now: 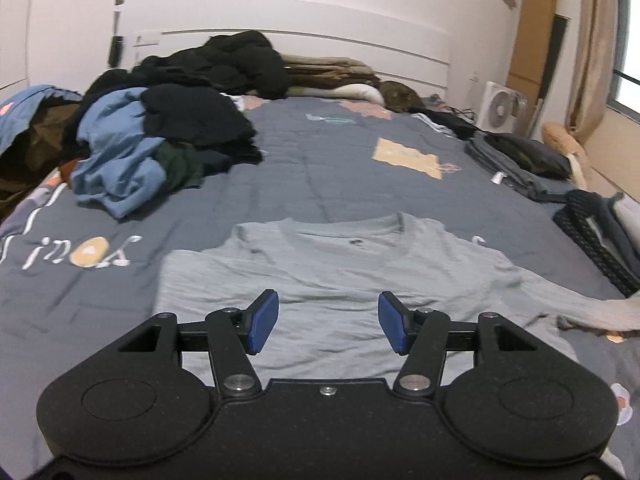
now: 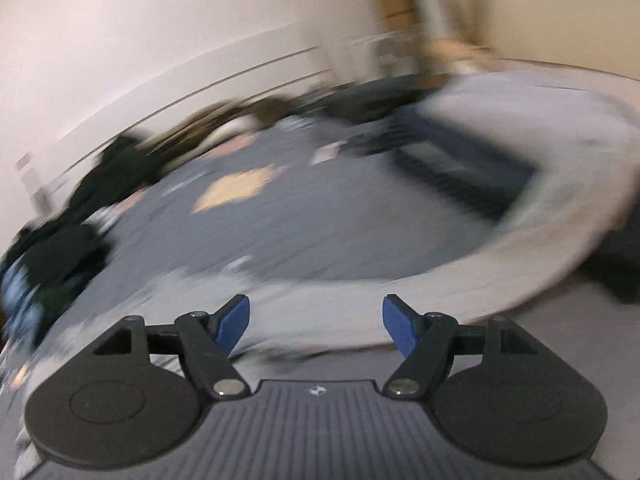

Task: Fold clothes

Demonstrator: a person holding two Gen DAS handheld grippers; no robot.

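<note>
**Grey shirt flat on bed, both grippers released**

Left wrist view: a pale grey-green long-sleeved shirt (image 1: pixel 352 280) lies spread flat on the bed (image 1: pixel 312 168), collar pointing toward the headboard (image 1: pixel 304 40). One sleeve runs out toward the right edge of the frame. The bed has a dark grey quilt with beige patches and white lettering. The left gripper (image 1: pixel 328 322) hangs over the lower part of the shirt. Its blue pads (image 1: pixel 264 320) stand apart with only shirt fabric seen below the gap; nothing is clamped.

Far left of the bed: an unsorted pile of clothes (image 1: pixel 168 120), black pieces on top, a light blue garment (image 1: pixel 120 160) spilling toward the front. Along the right edge: a row of folded dark clothes (image 1: pixel 516 160). Behind these, a white fan (image 1: pixel 500 108) stands by the wall, with a tall cardboard sheet (image 1: pixel 532 32) and a curtain (image 1: pixel 596 40) next to it.

Right wrist view: heavily motion-blurred. The right gripper (image 2: pixel 316 326) is released, blue pads wide apart, nothing between them. A pale grey band of fabric, apparently the shirt (image 2: pixel 560 200), curves across the right side and under the gripper; I cannot tell its exact lie. The dark pile of clothes (image 2: pixel 72 232) smears at the left.
</note>
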